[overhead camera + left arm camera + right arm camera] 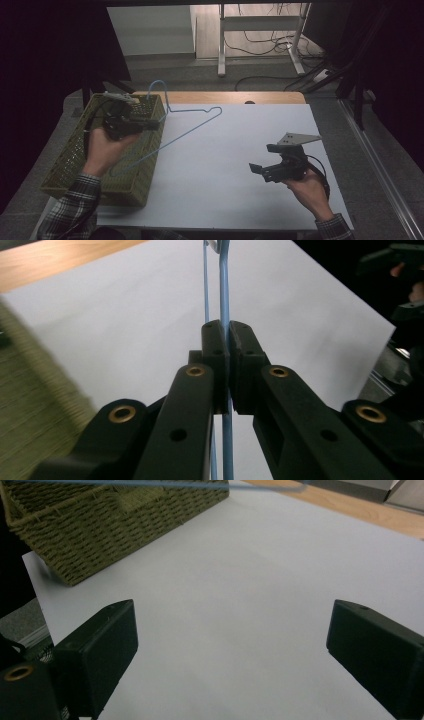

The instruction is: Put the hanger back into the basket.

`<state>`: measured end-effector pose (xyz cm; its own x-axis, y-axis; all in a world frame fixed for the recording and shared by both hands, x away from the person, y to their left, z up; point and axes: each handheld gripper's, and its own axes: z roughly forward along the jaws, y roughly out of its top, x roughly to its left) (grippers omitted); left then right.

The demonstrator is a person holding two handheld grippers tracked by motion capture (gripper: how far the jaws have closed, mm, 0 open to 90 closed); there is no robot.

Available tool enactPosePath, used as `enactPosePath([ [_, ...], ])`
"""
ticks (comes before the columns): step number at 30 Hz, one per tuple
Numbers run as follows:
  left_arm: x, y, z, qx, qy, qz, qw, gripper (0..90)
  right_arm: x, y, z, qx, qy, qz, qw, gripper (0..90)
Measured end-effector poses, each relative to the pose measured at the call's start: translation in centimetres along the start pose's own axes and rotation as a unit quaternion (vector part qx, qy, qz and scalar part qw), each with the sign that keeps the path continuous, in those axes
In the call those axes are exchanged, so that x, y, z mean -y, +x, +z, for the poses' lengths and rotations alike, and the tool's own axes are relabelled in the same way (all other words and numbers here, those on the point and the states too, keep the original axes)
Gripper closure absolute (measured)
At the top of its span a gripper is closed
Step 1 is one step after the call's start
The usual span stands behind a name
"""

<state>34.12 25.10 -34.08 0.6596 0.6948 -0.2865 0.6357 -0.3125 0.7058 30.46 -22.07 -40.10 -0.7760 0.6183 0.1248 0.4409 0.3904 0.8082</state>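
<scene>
L gripper (150, 124) is clamped shut on the blue wire hanger (192, 127), over the woven basket (75, 165) at the table's (225, 170) left edge. The hanger slants from the basket out over the white top toward the far edge, hook (159, 87) up; looks lifted, but hard to tell from above. R gripper (262, 159) hangs near the right edge w/ jaws wide apart, holding nothing.

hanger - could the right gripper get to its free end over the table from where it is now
Probably yes. The right gripper has its jaws open and holds nothing, and only bare white table lies between it and the blue hanger, which the left gripper holds by the basket.
</scene>
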Motion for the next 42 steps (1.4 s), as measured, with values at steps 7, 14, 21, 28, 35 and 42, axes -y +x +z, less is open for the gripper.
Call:
enactPosePath([
  [7,1.4,2.7,-3.6,-0.036,-0.018,-0.015,0.9991,87.6,1.5,-0.7,-0.4,0.011,0.009,0.014,0.9998,6.0],
  [14,3.3,5.1,-6.6,-0.059,-0.040,-0.034,0.9968,87.6,2.2,-1.0,-0.3,0.014,0.016,0.021,0.9995,6.1],
  [21,5.6,7.6,-9.4,-0.081,-0.060,-0.053,0.9935,87.6,3.1,-1.3,-0.5,0.021,0.020,0.027,0.9992,6.1],
  [28,8.0,9.9,-10.5,-0.097,-0.072,-0.063,0.9906,87.6,3.6,-1.6,-0.6,0.025,0.024,0.034,0.9988,6.1],
  [35,10.3,12.5,-8.4,-0.097,-0.083,-0.080,0.9886,87.5,3.9,-1.7,-0.3,0.023,0.035,0.035,0.9985,6.1],
  [42,11.8,14.1,-5.4,-0.104,-0.052,-0.109,0.9873,87.5,4.4,-1.8,-0.4,0.024,0.033,0.034,0.9986,5.8],
])
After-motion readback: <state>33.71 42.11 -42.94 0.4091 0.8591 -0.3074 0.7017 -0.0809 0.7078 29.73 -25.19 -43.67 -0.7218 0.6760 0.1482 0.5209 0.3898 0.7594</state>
